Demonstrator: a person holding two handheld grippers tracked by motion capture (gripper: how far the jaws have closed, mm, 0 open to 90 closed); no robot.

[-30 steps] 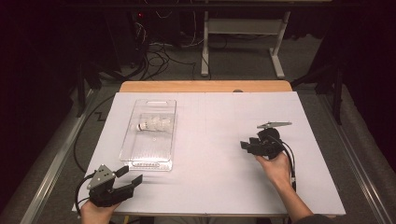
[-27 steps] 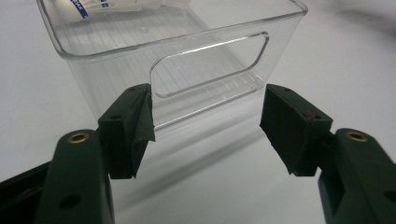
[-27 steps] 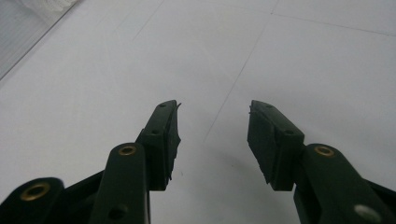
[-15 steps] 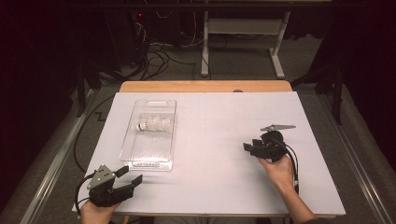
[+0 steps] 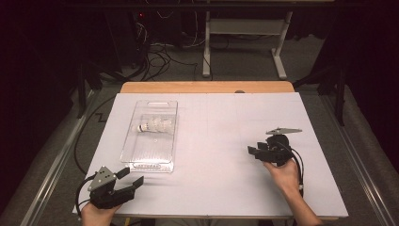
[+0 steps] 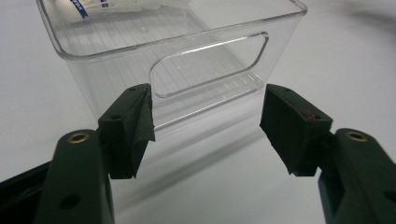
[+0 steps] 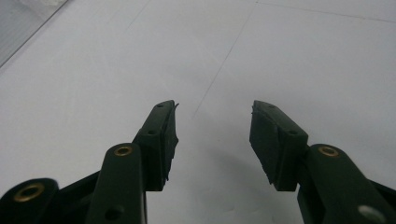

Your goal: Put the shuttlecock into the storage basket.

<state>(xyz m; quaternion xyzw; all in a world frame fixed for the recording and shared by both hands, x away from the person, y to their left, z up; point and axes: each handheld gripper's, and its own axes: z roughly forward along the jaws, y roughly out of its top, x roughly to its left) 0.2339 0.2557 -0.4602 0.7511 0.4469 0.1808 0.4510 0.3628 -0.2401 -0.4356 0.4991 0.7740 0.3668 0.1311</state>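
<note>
Two left fingers [image 6: 133,128] just short of clear bin [image 6: 187,56], untouched.

The left gripper [image 5: 123,181] sits low at the near left, held in the left hand [image 5: 96,214], jaws spread wide with nothing between them; the right gripper [image 5: 256,151] – gripped from behind by the right hand [image 5: 283,172] – points leftward, jaws parted, empty; its forearm runs in from the bottom edge.
</note>
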